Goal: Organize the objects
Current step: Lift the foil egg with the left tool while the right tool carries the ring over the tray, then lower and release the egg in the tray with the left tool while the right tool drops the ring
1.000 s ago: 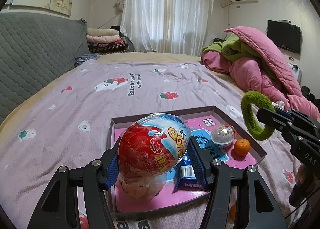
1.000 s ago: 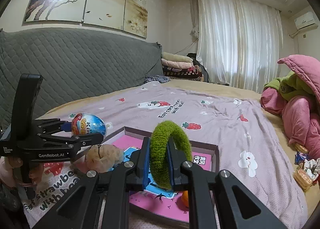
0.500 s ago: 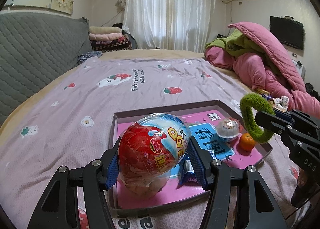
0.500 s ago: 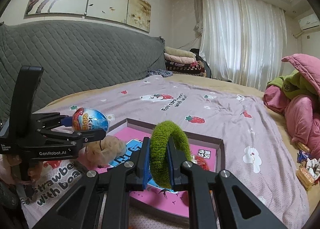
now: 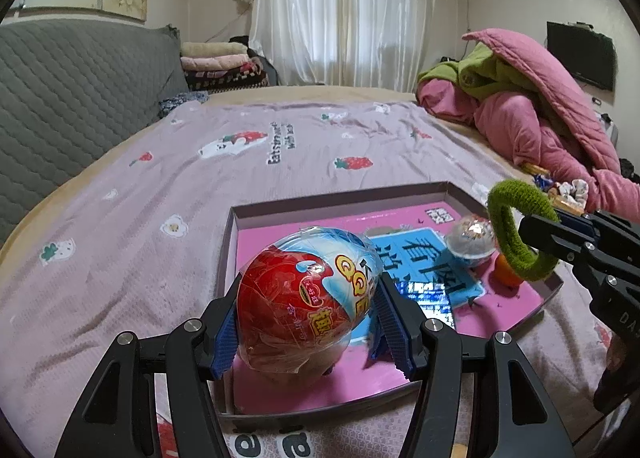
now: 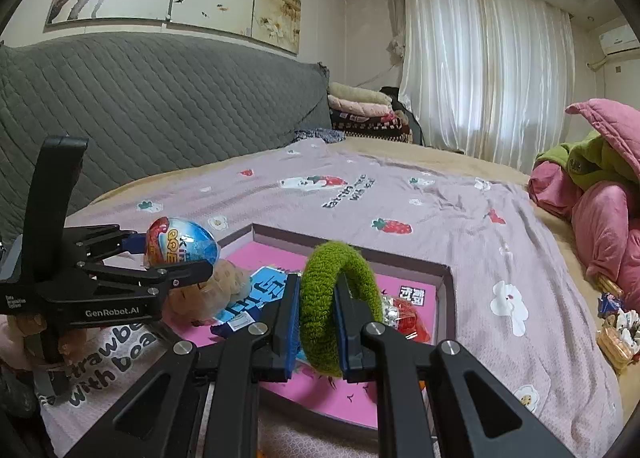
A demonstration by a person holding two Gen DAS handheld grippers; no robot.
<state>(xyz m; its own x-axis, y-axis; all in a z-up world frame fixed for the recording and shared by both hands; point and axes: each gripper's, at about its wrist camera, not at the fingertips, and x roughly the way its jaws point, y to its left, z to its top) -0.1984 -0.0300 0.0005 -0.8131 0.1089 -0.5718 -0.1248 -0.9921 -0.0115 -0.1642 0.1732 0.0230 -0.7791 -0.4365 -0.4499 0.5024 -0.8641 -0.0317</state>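
- Lilac strawberry-print bedspread (image 5: 248, 178) covered the bed, with a shallow tray (image 5: 340, 200) lying on it.
- Left gripper (image 5: 308, 322) clenched a foil-wrapped egg (image 5: 304, 294) above the tray's near corner; the slick, rounded wrap could have slipped free.
- Right gripper (image 6: 316, 322) pinched a green hair tie (image 6: 338, 298) over the tray.
- Whatever sat beneath the egg was hidden.

A green ring (image 5: 516, 234) hides most of a small orange fruit (image 5: 505, 270); a wrapped egg (image 5: 304, 298) covers the tray's (image 5: 332, 200) near-left contents.
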